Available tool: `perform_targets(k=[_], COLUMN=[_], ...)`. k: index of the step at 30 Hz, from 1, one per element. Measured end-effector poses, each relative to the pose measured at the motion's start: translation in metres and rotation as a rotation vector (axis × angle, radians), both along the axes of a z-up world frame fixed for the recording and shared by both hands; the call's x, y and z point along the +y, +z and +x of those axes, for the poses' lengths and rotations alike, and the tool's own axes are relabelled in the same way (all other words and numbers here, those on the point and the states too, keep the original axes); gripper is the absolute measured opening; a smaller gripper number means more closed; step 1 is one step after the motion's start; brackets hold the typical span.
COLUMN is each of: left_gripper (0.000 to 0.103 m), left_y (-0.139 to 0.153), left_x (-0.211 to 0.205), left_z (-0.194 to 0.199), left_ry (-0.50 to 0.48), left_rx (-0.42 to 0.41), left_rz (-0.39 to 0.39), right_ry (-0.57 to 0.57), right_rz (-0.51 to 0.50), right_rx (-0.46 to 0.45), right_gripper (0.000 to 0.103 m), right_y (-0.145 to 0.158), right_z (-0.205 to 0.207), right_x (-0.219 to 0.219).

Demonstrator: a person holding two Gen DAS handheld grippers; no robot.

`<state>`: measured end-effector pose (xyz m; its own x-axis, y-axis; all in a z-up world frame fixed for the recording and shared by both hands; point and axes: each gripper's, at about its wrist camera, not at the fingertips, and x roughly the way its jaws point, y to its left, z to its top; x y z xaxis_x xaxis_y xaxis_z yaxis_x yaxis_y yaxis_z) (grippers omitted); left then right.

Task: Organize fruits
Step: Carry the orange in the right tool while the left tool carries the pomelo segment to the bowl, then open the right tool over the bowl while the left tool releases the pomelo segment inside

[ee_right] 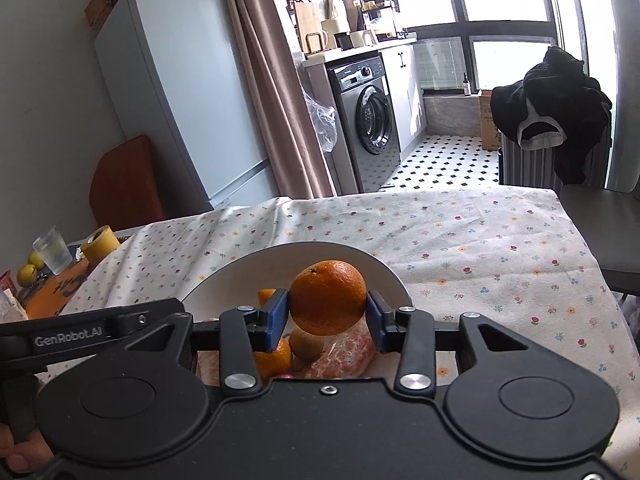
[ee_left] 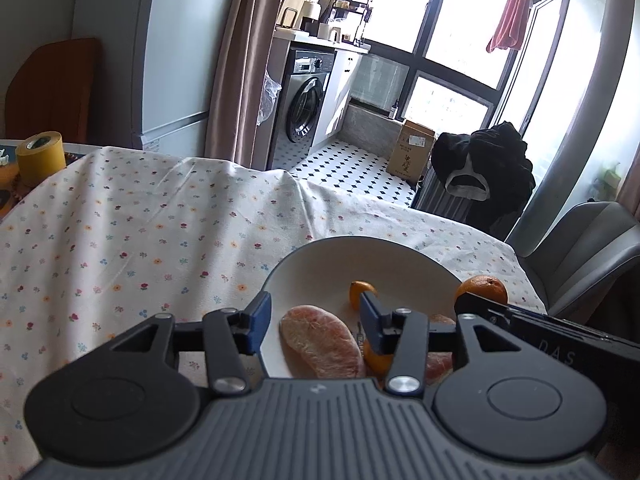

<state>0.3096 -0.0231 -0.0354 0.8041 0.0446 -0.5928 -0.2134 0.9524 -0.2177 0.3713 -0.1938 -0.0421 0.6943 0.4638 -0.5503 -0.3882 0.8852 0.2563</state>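
— Well, what was seen around the plate [ee_right: 224, 276]?

— A surface covered with a flowered cloth [ee_left: 120, 216] was seen, with the white plate set on it. A yellow tape roll [ee_left: 40, 158] was placed at the far left edge, well apart from the plate, and beside it a clear glass [ee_right: 52, 250] and two yellow fruits [ee_right: 28, 270] were noted in the right wrist view. Beyond the surface, a washing machine [ee_right: 370, 114], a fridge [ee_right: 180, 92] and a chair draped with dark clothes [ee_right: 556, 116] were seen.

— Was anything found in the way?

— The left gripper [ee_left: 314, 326] was held low over the near rim of the plate, its fingers [ee_left: 256, 320] spread apart with nothing between them. A peeled pink segment [ee_left: 320, 340] was seen lying in that gap, on the plate; contact could not be told.

— And the orange [ee_right: 328, 298]?

— It was clamped between the blue fingers [ee_right: 276, 314] of the right gripper [ee_right: 328, 316], touched on both sides, and held above the plate. Below it, small orange pieces [ee_right: 276, 358], another pink segment [ee_right: 344, 354] and a brownish fruit [ee_right: 306, 344] were seen lying on the plate.
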Motion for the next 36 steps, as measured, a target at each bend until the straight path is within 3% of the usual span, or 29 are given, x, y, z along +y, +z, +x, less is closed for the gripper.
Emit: perform_targets(k=[3,8,14,36], left_gripper=[0.056,0.077,0.085,0.094], left_y=[0.007,0.017,0.023,0.032], left_x=[0.004,0.012,0.021,0.054], left_z=[-0.006,-0.020,-0.039,-0.121], left_ry=[0.007,0.026,0.030,0.103], left_rx=[-0.015,-0.039,-0.048,-0.057], left_rz=[0.025,0.059,0.076,0.049], right_ry=[-0.004,-0.027,-0.055,0.005], right_rz=[-0.002,0.029,0.065,0.074], right_rx=[-0.006,-0.014,-0.006,-0.008], right_gripper=[0.045,0.051,0.054,0.081], right_y=[0.001,0.007,0.011,0.024], right_z=[0.000,-0.008,-0.025,-0.099], right_x=[0.001,-0.006,-0.019,-0.015])
